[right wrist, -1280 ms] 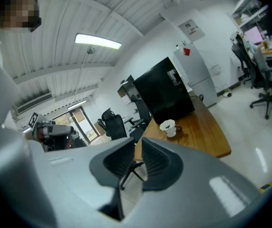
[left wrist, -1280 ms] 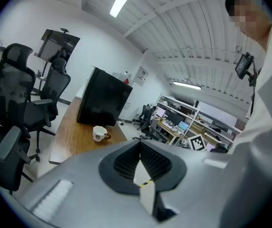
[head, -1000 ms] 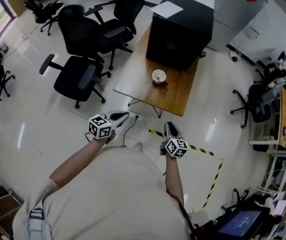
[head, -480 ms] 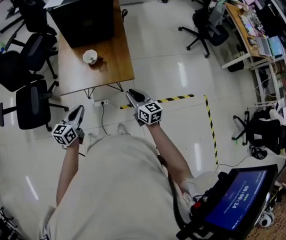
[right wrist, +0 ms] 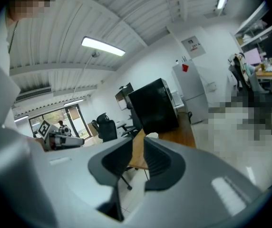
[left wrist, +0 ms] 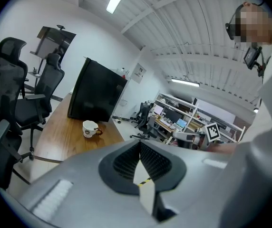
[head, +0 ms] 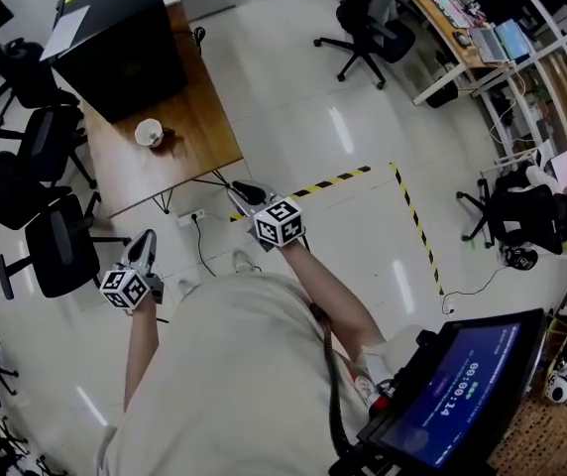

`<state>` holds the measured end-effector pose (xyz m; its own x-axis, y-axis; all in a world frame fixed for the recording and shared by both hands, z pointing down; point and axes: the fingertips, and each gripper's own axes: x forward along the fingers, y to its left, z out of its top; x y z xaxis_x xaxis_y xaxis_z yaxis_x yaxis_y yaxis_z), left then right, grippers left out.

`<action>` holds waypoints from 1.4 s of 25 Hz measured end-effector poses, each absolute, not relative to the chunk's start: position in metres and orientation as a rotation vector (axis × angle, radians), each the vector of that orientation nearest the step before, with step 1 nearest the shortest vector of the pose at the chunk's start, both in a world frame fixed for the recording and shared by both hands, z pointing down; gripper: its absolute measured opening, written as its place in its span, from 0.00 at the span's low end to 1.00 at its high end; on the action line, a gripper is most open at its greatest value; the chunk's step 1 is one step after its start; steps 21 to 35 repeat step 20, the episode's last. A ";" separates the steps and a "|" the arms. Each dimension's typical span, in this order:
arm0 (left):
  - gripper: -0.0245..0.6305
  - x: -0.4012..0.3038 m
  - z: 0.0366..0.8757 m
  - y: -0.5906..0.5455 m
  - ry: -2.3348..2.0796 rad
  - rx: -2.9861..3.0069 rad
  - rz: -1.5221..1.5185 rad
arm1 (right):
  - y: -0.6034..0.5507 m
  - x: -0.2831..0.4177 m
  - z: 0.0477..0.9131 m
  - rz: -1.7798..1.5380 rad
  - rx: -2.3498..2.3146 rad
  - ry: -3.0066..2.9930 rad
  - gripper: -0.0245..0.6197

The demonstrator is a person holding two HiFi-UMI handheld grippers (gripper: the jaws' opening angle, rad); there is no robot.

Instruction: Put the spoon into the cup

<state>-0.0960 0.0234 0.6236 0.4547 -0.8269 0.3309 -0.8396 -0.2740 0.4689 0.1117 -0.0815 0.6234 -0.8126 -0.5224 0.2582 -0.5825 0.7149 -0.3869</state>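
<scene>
The cup [head: 149, 132] stands on the table [head: 199, 132], just in front of the box [head: 125, 53] that fills the table's far end. A sheet of paper [head: 66, 31] lies on top of the box. To the left of the table stand office chairs [head: 54, 251]. To the right of its near corner, floor tape [head: 358, 175] runs across the floor.

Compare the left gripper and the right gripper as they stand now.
Jaws: the left gripper has its tips together; the right gripper has them apart.
Aim: the cup sits well left of the left gripper's jaws, but just above the right gripper's jaw gap.
Place: the right gripper hangs over the striped floor tape, the left gripper beside a black chair.
Shared: both are empty and face the wooden table.
</scene>
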 end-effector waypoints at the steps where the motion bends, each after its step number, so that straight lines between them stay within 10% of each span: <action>1: 0.04 -0.097 0.625 0.024 -1.384 2.113 0.031 | -0.081 0.112 0.624 0.700 0.905 -2.783 0.14; 35: 0.04 -0.086 0.646 0.031 -1.391 2.089 0.044 | -0.083 0.132 0.637 0.692 0.901 -2.760 0.14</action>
